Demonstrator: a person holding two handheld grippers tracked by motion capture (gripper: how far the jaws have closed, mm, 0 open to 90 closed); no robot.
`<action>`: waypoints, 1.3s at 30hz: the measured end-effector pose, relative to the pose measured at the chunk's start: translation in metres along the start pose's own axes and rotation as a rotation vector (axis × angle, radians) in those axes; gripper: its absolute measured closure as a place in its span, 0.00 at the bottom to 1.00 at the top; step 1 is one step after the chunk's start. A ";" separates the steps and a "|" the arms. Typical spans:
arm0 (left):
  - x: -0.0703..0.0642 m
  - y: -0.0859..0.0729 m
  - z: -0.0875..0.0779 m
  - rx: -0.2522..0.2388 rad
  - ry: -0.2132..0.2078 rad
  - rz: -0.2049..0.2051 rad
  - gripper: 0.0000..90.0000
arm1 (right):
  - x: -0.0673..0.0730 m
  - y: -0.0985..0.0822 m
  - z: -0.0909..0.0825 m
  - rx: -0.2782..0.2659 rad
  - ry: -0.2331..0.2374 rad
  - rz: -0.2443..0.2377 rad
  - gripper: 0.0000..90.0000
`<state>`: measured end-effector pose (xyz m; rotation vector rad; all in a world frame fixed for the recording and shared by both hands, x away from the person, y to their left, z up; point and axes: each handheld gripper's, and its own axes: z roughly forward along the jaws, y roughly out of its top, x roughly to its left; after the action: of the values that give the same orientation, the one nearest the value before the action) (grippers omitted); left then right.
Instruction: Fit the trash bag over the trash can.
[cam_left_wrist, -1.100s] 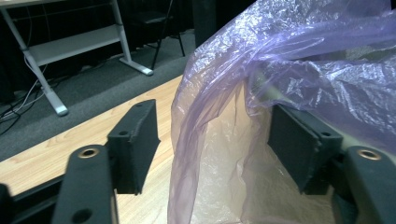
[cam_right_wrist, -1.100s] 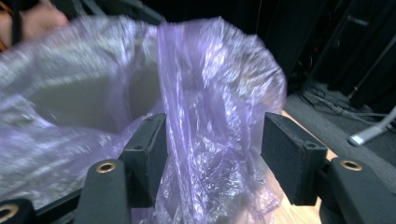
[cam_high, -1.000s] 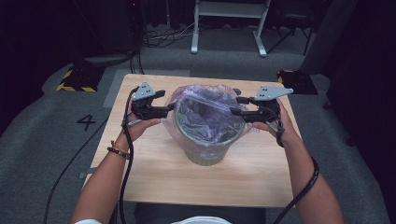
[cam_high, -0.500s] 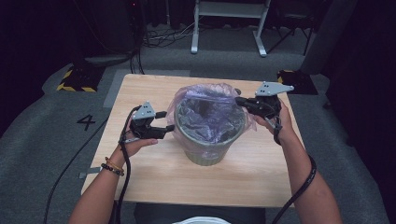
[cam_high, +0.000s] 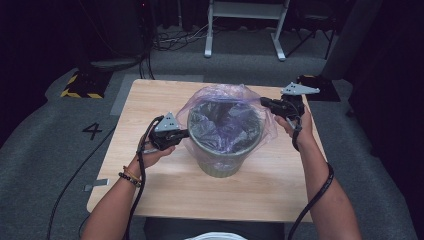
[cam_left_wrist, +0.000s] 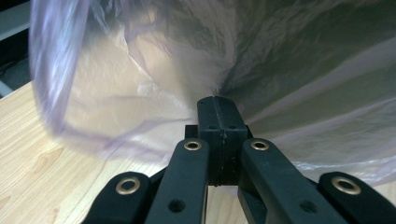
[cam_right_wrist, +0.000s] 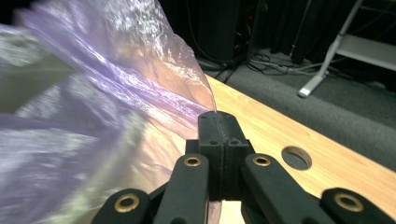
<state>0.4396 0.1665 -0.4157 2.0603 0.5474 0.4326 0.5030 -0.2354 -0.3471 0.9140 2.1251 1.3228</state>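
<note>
A grey round bin (cam_high: 220, 159) stands in the middle of the wooden table (cam_high: 145, 97), lined with a thin purple plastic bag (cam_high: 226, 119) whose edge spills over the rim. My left gripper (cam_high: 187, 134) is at the bin's left side, below the rim, shut on the bag's film (cam_left_wrist: 140, 93); its jaws (cam_left_wrist: 217, 103) are pressed together on it. At the bin's upper right, my right gripper (cam_high: 264, 102) is shut on the bag's edge (cam_right_wrist: 154, 88), which stretches away from its closed jaws (cam_right_wrist: 217, 116).
The table has a round hole (cam_right_wrist: 296, 157) near its right edge. On the grey carpet beyond stand a white metal frame (cam_high: 245, 12), cables (cam_high: 170, 37) and a yellow-and-black striped block (cam_high: 80, 86). A "4" (cam_high: 93, 131) is marked on the floor at the left.
My left gripper has dropped from rim height to the bin's left side, drawing the bag's edge down with it. The right gripper has barely moved.
</note>
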 end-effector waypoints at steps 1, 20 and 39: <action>0.001 -0.001 0.001 0.009 0.000 0.002 1.00 | -0.003 -0.003 0.003 0.007 -0.008 0.009 1.00; -0.003 -0.038 0.016 0.139 -0.008 0.018 1.00 | -0.001 -0.057 0.047 0.113 0.052 0.067 1.00; 0.020 -0.026 -0.034 -0.118 0.079 -0.167 0.35 | -0.006 -0.056 0.005 0.047 0.011 0.017 0.61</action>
<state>0.4341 0.2130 -0.4193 1.8746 0.7189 0.4384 0.4946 -0.2546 -0.3992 0.9482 2.1704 1.2941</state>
